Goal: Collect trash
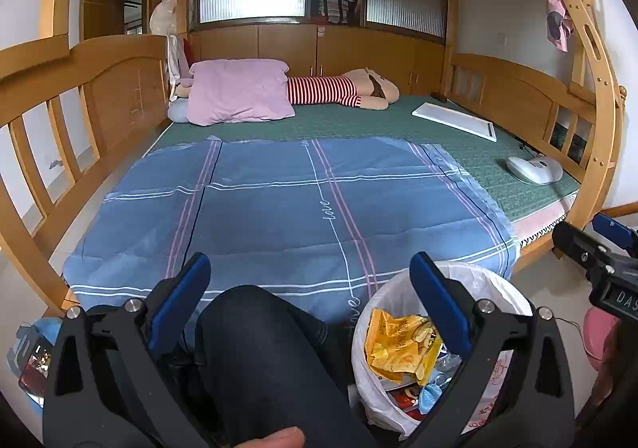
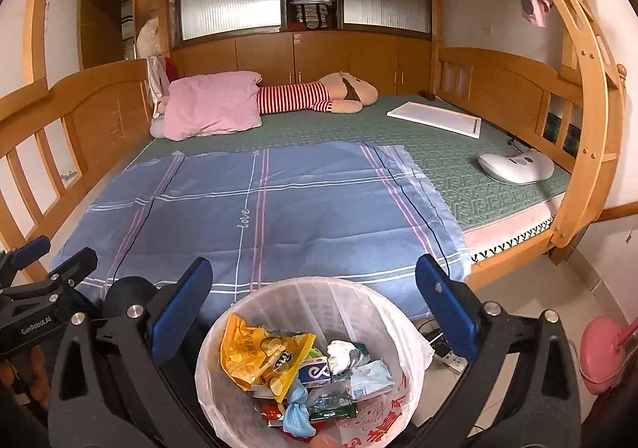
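Both grippers are black plastic frames with flat blue rubbery pads, and both stand spread wide with nothing between the fingers. Left gripper (image 1: 310, 302) hangs over the person's knee (image 1: 259, 348) in dark, faintly mottled denim, its right finger reaching across the rim of the bin. Right gripper (image 2: 315, 306) hovers straight above the round trash bin (image 2: 398, 400), which sits on the floor against the foot of the bed and is lined with a thin, translucent white plastic bag printed in red. Inside lies a crinkled heap: a shiny yellow snack wrapper (image 2: 259, 360), a wad of white tissue (image 2: 339, 354), a small blue-and-white carton (image 2: 315, 372) and a knotted blue piece (image 2: 297, 414). Beyond the bin, a smooth blue plaid sheet (image 2: 279, 208) lies flat over a green woven mat (image 2: 458, 168). Farther back rest a soft pink pillow (image 2: 211, 109) and a striped plush doll (image 2: 319, 95), within a glossy wooden bunk frame (image 2: 590, 89).
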A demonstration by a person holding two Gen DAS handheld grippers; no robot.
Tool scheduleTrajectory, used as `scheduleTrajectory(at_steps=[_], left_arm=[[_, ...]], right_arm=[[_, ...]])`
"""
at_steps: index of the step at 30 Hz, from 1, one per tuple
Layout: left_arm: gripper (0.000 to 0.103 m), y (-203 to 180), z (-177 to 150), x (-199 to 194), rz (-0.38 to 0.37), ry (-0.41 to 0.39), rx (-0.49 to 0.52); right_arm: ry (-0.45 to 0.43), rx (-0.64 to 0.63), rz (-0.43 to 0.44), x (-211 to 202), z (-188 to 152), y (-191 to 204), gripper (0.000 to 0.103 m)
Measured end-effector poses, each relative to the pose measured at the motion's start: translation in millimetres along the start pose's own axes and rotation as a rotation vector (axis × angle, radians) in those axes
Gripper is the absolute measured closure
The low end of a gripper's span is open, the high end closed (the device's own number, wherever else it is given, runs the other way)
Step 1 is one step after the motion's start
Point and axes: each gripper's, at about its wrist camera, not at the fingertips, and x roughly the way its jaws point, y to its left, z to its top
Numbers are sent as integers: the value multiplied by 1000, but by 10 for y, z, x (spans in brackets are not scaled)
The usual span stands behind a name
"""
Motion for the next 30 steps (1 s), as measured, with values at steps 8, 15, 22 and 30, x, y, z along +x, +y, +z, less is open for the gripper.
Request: scheduleTrajectory(at_steps=[8, 15, 22, 30], left_arm=[[3, -13, -5, 30, -6, 11, 4], [3, -23, -5, 41, -10, 14, 1], [3, -18, -4, 42, -10, 14, 0], [3, -17, 0, 33, -13, 15, -2]], right_arm=[[2, 5, 2, 3, -22, -15, 4], [3, 7, 1, 9, -33, -9, 4], [3, 4, -4, 3, -43, 10, 4], [7, 7, -7, 18, -38, 9, 4]])
